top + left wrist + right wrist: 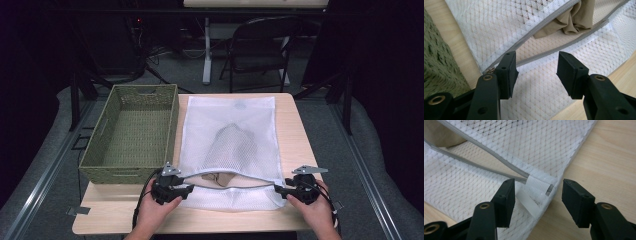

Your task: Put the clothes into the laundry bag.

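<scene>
The mesh laundry bag [227, 145] lies flat on the pale wooden worktop [295, 130], filling the centre of the high view, its long side running away from the person. It is white, with a fine diamond-patterned net that lets the wood and the contents show through. A grey zipper [235, 186] runs across its near end and stands open in a narrow slit. Inside, a tan garment [227, 142] sits bunched in the middle of the bag, and a fold of it shows at the open slit.

At the left of the high view, a green woven basket [132, 132] stands on the worktop just beside the bag's left edge.

At the lower left of centre, the left tool [176, 191] rests at the bag's near left corner, held by the person's left hand [152, 212]. In the left gripper view its jaws stand well apart over the mesh, with the zipper's metal pull [489, 70] just beside the left jaw and the tan cloth showing through the gap in the upper right of that frame.

At the lower right, the right tool [281, 190] sits at the bag's near right corner in the right hand [317, 212]. In the right gripper view its jaws are likewise apart, framing the zipper's end, where a white ribbed fabric tab [534, 195] is sewn over the corner; bare wood fills the right of that frame.
</scene>
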`<control>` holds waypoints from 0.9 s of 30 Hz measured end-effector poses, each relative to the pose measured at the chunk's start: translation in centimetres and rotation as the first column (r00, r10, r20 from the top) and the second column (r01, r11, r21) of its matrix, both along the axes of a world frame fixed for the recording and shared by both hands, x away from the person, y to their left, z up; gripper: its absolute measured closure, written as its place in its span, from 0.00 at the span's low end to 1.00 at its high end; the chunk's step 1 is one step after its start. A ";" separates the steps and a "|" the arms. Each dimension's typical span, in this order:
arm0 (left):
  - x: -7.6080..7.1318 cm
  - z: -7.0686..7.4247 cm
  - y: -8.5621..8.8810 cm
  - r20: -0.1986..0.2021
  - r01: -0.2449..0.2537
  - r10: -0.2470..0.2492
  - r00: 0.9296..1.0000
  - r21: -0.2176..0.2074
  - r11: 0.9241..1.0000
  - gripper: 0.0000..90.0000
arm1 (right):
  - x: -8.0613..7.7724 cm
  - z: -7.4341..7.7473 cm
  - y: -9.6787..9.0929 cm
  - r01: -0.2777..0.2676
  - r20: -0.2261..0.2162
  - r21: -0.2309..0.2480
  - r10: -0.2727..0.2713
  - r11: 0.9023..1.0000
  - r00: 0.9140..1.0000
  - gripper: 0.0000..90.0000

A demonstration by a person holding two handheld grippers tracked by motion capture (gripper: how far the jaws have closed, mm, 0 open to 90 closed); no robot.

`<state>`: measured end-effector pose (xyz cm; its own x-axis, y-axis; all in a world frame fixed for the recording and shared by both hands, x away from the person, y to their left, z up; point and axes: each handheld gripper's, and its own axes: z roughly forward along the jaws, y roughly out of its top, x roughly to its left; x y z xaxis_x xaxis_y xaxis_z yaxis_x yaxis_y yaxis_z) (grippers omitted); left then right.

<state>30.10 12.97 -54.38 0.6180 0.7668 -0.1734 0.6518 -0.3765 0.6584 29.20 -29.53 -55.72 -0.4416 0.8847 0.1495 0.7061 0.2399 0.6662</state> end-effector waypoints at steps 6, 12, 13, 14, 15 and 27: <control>-0.1 -0.1 0.0 0.004 -0.006 0.006 1.000 -0.001 1.000 0.55 | 0.2 -0.6 0.0 -0.013 -0.043 0.028 0.014 1.000 0.999 0.47; -0.1 0.0 0.1 0.000 0.004 -0.004 1.000 0.005 1.000 0.54 | 0.4 -1.0 0.1 -0.014 -0.066 0.044 0.017 0.999 0.998 0.47; -0.1 -0.1 0.1 0.001 0.003 -0.003 1.000 0.006 1.000 0.54 | 0.4 -1.0 0.1 -0.018 -0.070 0.047 0.022 0.999 0.997 0.48; -0.1 -0.1 0.1 0.001 0.004 -0.004 1.000 0.006 1.000 0.54 | 0.5 -1.1 0.1 -0.021 -0.072 0.052 0.024 0.998 0.997 0.48; -0.1 -0.1 0.1 0.002 0.003 -0.003 1.000 0.006 1.000 0.54 | 0.5 -1.1 0.1 -0.025 -0.075 0.051 0.028 0.998 0.997 0.48; -0.3 -0.2 0.1 -0.002 -0.007 0.007 1.000 0.000 1.000 0.53 | 0.7 -0.9 0.0 -0.036 -0.080 0.062 0.041 0.997 0.996 0.72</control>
<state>29.78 13.06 -54.55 0.6125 0.7709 -0.1748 0.6555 -0.3717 0.6574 29.90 -29.56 -56.64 -0.4592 0.8557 0.2386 0.7495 0.2290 0.6211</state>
